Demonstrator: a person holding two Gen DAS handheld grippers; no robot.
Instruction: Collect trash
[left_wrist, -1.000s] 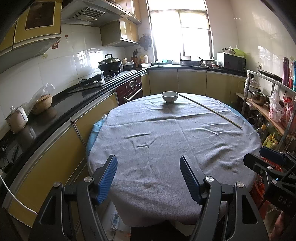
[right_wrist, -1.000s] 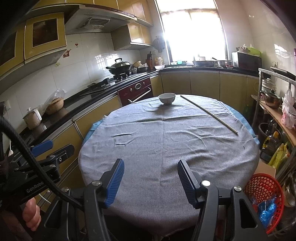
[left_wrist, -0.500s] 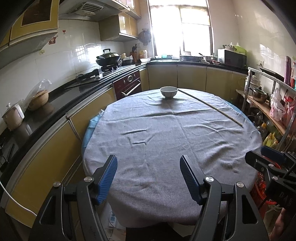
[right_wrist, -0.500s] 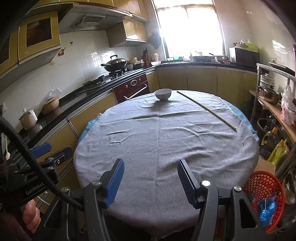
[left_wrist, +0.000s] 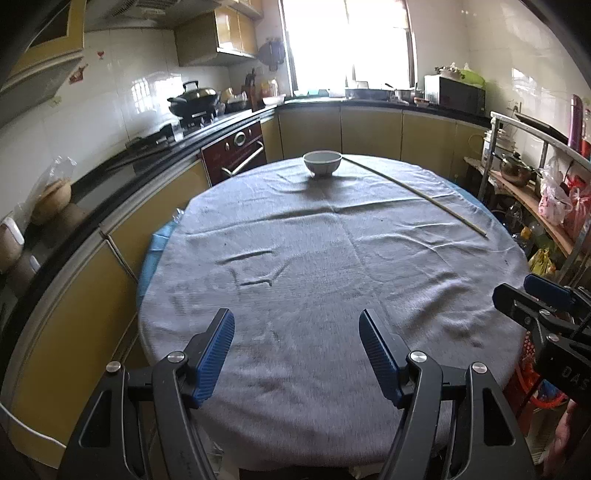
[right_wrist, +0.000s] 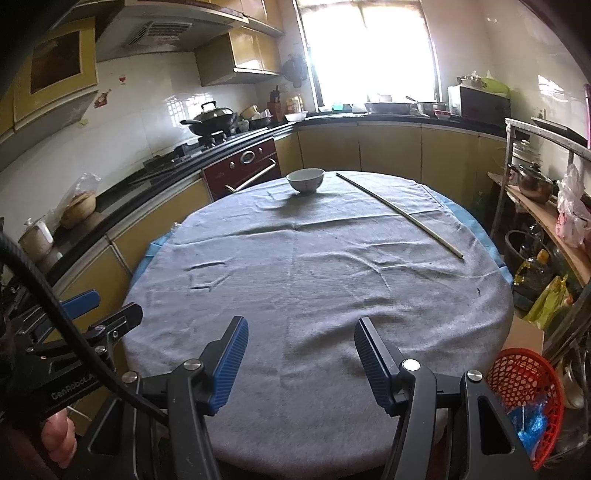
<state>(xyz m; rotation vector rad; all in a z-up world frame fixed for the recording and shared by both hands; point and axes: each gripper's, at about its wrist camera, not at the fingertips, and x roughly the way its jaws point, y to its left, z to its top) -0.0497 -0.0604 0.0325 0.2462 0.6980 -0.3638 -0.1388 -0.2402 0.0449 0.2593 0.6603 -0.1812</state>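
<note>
No clear trash is seen on the round grey-clothed table (left_wrist: 332, 280); a white ceramic bowl (left_wrist: 322, 163) and long thin wooden stick (left_wrist: 413, 192) lie far off. A red mesh plastic basket (right_wrist: 524, 384) sits right. The table has been drawn nearer; left gripper (left_wrist: 297, 354) and right gripper (right_wrist: 301, 360) are held wide apart, empty.

1. Red basket (right_wrist: 524, 391): open-mesh plastic, lower right of the right wrist view, standing on the floor just beside the table's edge.
2. Blue plastic wrappers (right_wrist: 528, 421): crumpled, lying inside the basket.
3. Left wrist view: only a red sliver shows, lower right.
</note>
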